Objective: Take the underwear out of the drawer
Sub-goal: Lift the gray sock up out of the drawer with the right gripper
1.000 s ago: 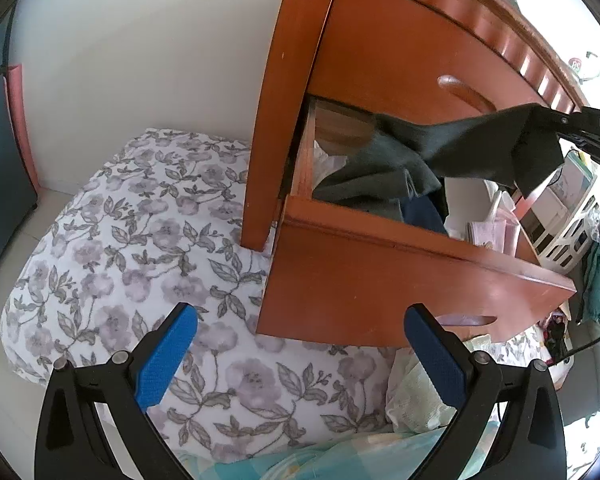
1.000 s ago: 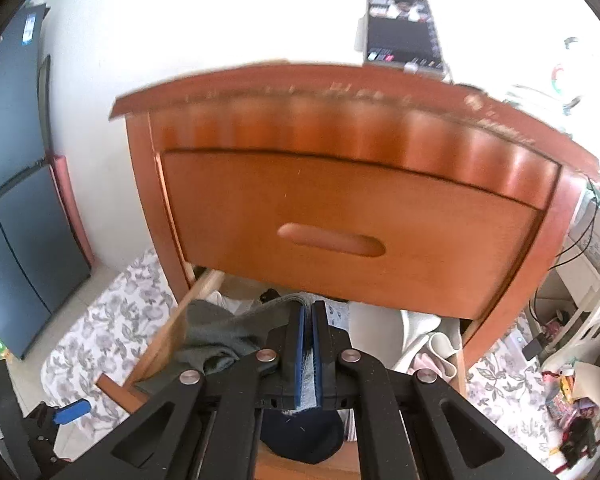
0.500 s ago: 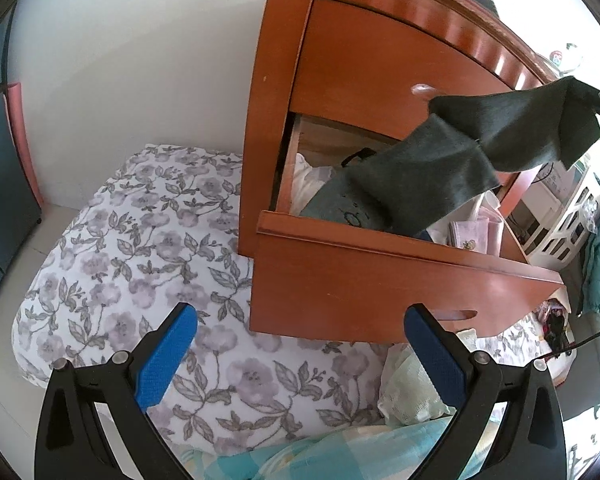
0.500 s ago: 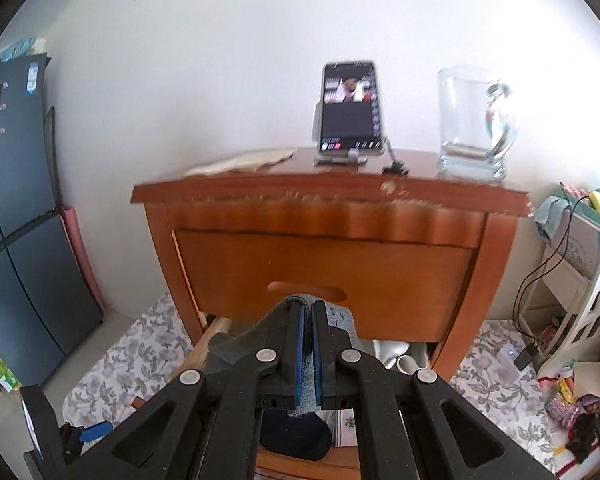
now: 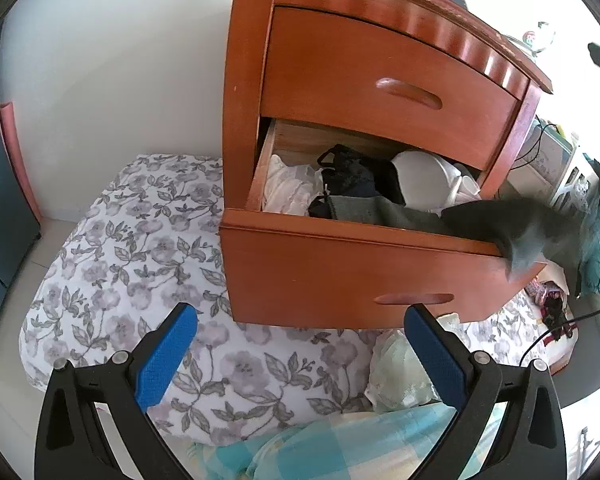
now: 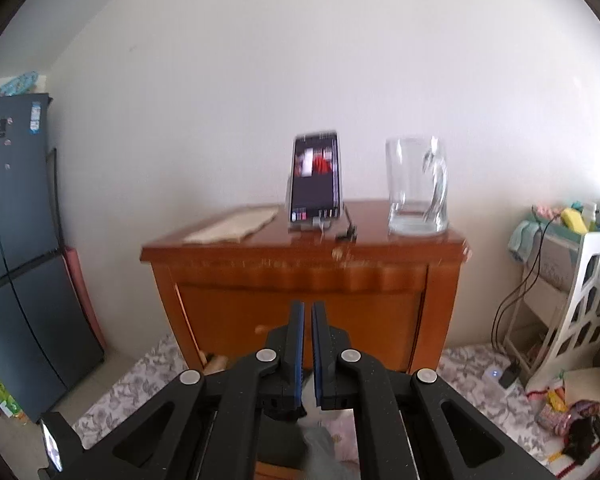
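Observation:
The wooden nightstand (image 5: 380,68) has its lower drawer (image 5: 340,264) pulled out. Grey underwear (image 5: 520,232), blurred, lies across the drawer's front right corner and hangs over the edge. Beneath the fingers in the right wrist view it shows as a grey patch (image 6: 320,444). My right gripper (image 6: 307,312) is shut with no cloth at its tips, pointing at the nightstand from higher up. My left gripper (image 5: 298,320) is open and empty, in front of and below the drawer. White cloth (image 5: 288,188) and black lace (image 5: 352,176) remain inside.
A phone (image 6: 315,180), a glass mug (image 6: 416,188) and a folded cloth (image 6: 236,224) stand on the nightstand top. Floral bedding (image 5: 140,260) covers the floor. A dark fridge (image 6: 16,260) is at the left, a white rack (image 6: 580,300) with cables at the right.
The right gripper rose and drew back. The grey underwear, lifted high half a second ago, has left its tips and dropped onto the drawer's front corner. The left gripper backed off slightly.

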{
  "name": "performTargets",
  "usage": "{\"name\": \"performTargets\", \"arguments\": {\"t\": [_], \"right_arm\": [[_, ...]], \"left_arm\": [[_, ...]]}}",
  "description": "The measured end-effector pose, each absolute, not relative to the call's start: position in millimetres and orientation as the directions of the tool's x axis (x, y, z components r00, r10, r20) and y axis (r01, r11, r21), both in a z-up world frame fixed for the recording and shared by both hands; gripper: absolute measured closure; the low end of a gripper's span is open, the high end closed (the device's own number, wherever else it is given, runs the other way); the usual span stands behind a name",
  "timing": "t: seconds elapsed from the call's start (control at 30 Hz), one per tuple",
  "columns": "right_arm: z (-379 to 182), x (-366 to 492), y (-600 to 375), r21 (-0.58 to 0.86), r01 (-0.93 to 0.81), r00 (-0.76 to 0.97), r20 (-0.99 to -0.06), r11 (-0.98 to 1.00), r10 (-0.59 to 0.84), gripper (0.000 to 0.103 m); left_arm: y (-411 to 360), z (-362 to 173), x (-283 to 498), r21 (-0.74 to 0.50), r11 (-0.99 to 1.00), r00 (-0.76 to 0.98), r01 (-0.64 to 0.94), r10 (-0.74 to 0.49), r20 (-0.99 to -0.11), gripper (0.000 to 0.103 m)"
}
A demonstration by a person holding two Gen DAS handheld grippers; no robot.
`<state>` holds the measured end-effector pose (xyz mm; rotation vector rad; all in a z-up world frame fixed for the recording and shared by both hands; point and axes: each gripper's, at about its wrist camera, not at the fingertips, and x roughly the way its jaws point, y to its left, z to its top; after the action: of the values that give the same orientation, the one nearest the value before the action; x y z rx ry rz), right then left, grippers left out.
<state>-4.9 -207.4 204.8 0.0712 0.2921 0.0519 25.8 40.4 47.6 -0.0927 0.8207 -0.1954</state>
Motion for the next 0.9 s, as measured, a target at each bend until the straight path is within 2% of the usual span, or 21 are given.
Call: {"name": "performTargets", "arguments": {"t": [0.13,0.37,0.43,0.47,0.5,0.57,0.83,0.87,0.9], "right_arm": [[204,-8,-212,0.063,-0.044,0.953,-0.296,0.997,0.061,0.099],[143,21,-215,0.088,-0.088,0.832,-0.541,0.992,0.121,0.098],[116,33,-214,0.094,-0.100,0.768,-0.626,0.991,0.137,0.092],[107,34,-215,0.103,-0.100,0.750,-0.646,0.990,0.143,0.083],[97,38,-215,0.117,-0.100,0.728,-0.668,0.988,0.153,0.070],[80,46,-217,0.138,-0.090,0.692,-0.703,0.986,0.162,0.053],[32,76,-219,0.102,-0.041,0.566,-0.817,0.994,0.107,0.053],[26,79,-220,0.098,-0.037,0.551,-0.828,0.995,0.102,0.054],[21,81,-220,0.091,-0.032,0.539,-0.837,0.995,0.094,0.062]], "left_arm": [[32,51,20,-0.148,0.977,0.666,0.151,-0.211,-0.716,0.000],[21,52,12,-0.129,0.976,0.660,0.175,-0.213,-0.720,0.000],[19,51,12,-0.126,0.976,0.656,0.176,-0.212,-0.724,0.000],[19,50,12,-0.124,0.977,0.654,0.176,-0.210,-0.727,0.000],[18,50,12,-0.123,0.977,0.654,0.176,-0.209,-0.727,0.000],[18,49,12,-0.122,0.977,0.652,0.175,-0.208,-0.729,0.000],[18,42,15,-0.125,0.976,0.637,0.178,-0.211,-0.741,0.000],[18,42,15,-0.125,0.976,0.636,0.179,-0.211,-0.742,0.000],[18,41,15,-0.124,0.976,0.635,0.180,-0.212,-0.743,0.000]]}}
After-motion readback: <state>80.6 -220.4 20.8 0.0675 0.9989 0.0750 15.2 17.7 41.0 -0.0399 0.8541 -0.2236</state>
